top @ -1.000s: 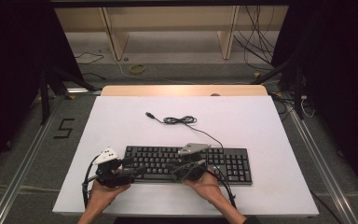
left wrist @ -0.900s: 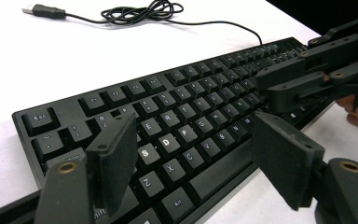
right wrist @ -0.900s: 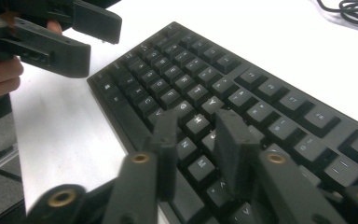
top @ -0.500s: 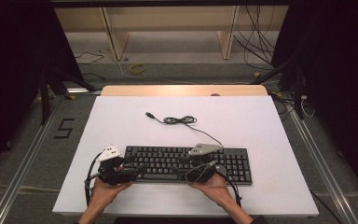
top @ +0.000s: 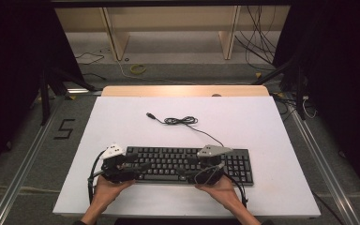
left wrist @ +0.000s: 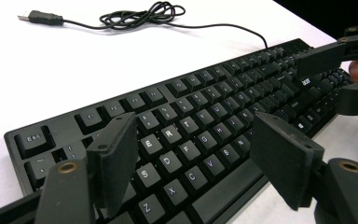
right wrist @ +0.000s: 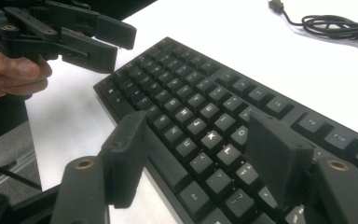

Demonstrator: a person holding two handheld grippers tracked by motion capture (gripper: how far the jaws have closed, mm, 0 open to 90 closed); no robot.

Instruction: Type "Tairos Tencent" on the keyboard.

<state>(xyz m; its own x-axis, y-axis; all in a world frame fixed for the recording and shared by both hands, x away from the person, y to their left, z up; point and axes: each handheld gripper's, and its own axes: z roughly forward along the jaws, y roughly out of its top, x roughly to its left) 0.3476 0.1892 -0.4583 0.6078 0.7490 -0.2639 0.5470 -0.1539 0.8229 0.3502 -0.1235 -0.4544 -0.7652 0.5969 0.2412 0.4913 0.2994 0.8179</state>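
A black keyboard (top: 187,164) lies along the near side of the white table (top: 262,122). Its cable (top: 180,121) runs to a loose coil and a USB plug (top: 149,114) farther back. My left gripper (left wrist: 193,135) hovers open over the keyboard's left letter keys (left wrist: 168,135), touching nothing. My right gripper (right wrist: 198,128) is over the keys right of the middle (right wrist: 214,135); its jaws have just been opening and stand open, with nothing gripped between them. Both point toward each other: the left gripper (right wrist: 121,46) shows in the right gripper view and the right gripper (left wrist: 324,81) in the left gripper view.
A wooden strip (top: 185,91) borders the table's far edge. Beyond it stand wooden shelf legs (top: 115,35) and loose cables on the floor (top: 258,42). A "5" mark (top: 64,128) and metal rails (top: 23,173) lie on the floor at left.
My right hand has shifted a little to the right along the keyboard's front edge, away from the left gripper. The left hand and the keyboard have stayed put.
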